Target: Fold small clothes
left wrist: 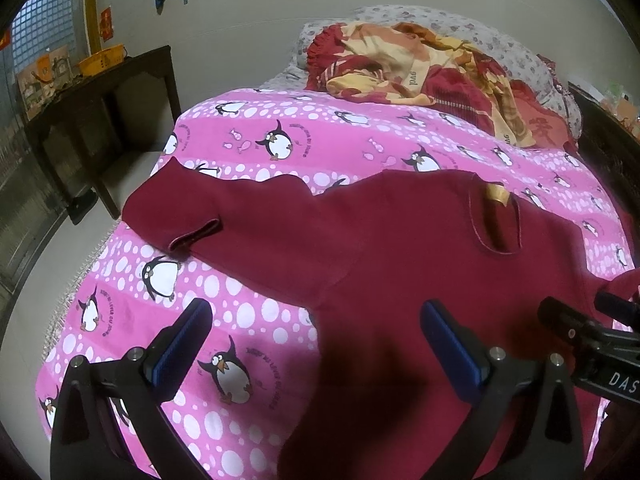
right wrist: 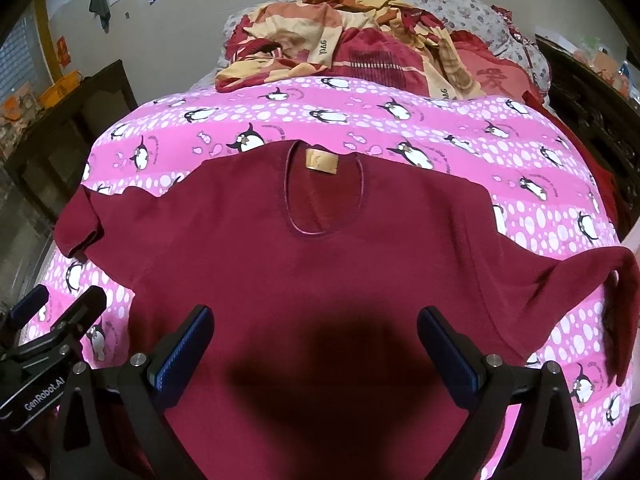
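A maroon short-sleeved shirt lies flat, front up, on a pink penguin-print bedsheet, its neckline with a tan label at the far side. It also shows in the left wrist view. My right gripper is open and empty above the shirt's lower middle. My left gripper is open and empty over the shirt's left side edge, below its left sleeve. The right gripper's body shows at the right edge of the left wrist view. The left gripper shows at the left edge of the right wrist view.
A crumpled red and yellow quilt and a flowered pillow lie at the bed's head. A dark wooden table with a yellow basket stands left of the bed. Dark furniture borders the right.
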`<state>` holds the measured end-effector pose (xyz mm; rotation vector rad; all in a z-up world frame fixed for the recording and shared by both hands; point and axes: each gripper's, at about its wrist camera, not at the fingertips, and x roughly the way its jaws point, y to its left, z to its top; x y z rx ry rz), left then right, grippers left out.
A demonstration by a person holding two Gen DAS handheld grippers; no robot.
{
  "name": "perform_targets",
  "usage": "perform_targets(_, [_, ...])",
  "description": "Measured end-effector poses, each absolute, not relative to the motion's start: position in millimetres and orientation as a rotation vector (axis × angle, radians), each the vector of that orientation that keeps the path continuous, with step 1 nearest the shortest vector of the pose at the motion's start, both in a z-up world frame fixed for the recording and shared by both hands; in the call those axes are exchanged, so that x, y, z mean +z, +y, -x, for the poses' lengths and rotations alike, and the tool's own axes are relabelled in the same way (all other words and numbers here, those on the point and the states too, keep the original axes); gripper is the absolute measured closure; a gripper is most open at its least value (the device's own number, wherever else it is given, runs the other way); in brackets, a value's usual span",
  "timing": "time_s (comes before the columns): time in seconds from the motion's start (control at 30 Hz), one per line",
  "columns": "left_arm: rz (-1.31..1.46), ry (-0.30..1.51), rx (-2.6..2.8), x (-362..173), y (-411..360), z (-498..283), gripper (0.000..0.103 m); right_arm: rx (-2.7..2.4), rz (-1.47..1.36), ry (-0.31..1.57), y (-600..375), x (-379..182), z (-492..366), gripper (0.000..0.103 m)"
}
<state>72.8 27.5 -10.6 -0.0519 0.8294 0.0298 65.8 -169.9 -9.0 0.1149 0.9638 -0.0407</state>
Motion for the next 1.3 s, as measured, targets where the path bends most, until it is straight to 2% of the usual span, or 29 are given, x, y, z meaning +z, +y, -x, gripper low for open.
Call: perform_targets(1.3, [0.101, 0.845, 0.090, -18.0, 63.2, -84.0, 0.000, 0.011, -0.099, 0.992, -145.7, -18.6, -77.2, 0.000])
